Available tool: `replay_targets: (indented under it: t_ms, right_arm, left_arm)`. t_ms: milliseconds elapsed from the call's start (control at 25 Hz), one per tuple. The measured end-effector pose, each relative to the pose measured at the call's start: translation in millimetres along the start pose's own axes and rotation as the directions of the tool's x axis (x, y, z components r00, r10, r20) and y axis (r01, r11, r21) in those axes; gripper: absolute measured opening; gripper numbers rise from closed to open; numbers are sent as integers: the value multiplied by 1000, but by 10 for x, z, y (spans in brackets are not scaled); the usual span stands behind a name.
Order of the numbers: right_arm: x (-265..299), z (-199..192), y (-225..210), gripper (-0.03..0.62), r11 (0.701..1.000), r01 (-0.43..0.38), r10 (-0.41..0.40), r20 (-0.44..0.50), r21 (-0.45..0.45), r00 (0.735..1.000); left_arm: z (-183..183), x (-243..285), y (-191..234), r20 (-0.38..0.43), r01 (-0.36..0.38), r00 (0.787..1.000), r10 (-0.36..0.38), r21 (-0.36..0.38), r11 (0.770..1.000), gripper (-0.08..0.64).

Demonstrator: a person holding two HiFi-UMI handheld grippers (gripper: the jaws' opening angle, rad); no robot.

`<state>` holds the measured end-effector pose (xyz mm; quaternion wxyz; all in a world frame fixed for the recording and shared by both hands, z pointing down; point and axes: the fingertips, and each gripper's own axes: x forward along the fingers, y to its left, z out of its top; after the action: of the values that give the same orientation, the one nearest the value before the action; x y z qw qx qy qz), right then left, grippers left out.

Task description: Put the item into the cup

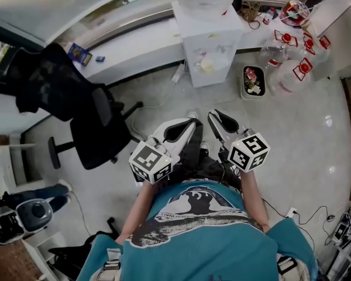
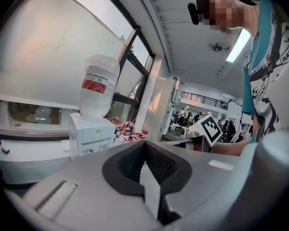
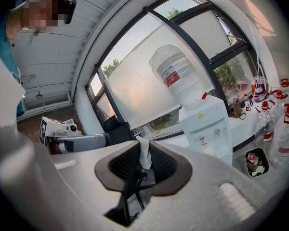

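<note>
My right gripper (image 3: pixel 145 147) is shut on a small white crumpled scrap (image 3: pixel 144 157) that stands upright between its black pads. In the head view this gripper (image 1: pixel 212 115) is held in front of the person's waist, pointing at a white water dispenser (image 1: pixel 207 45). The left gripper (image 1: pixel 193 121) hangs close beside it on the left. Its black pads (image 2: pixel 135 160) meet with nothing between them, so the left gripper (image 2: pixel 144 146) is shut and empty. A pale yellowish thing (image 1: pixel 206 65) sits in the dispenser's niche; I cannot tell if it is a cup.
A black office chair (image 1: pixel 96 127) with a dark jacket stands to the left on the grey floor. Clear bottles with red caps (image 1: pixel 295 69) and a black bin (image 1: pixel 253 82) stand right of the dispenser. A white counter (image 1: pixel 134 48) runs along the window. Cables (image 1: pixel 307 215) lie at lower right.
</note>
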<state>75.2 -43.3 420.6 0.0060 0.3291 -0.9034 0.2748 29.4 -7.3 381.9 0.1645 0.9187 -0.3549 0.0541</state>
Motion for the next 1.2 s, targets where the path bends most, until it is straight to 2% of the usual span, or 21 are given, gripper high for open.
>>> replay_targets:
  t_ms: [360,520,880,1200]
  right_arm:
    - [144,37,-286,58,999,52,-52,-5,12,999]
    - [364,75,-470,58,998,68,-68,-28,5,997]
    - [995,172,-956,58,993,81,-90,-111,-85,990]
    - [1381,104,-1485,58,982,124,-148,-172,-144,974]
  left_arm:
    - [-2,175,247,-6,27,1000,-27,-26,999,-2]
    - [-18,334,468,-37,41,998,-42,-31,999,-2]
    - [97,731,980,-56,89,994,-90,-13,996,5]
    - [-10,973,1248,-69,106,992,-109,-46,993,5]
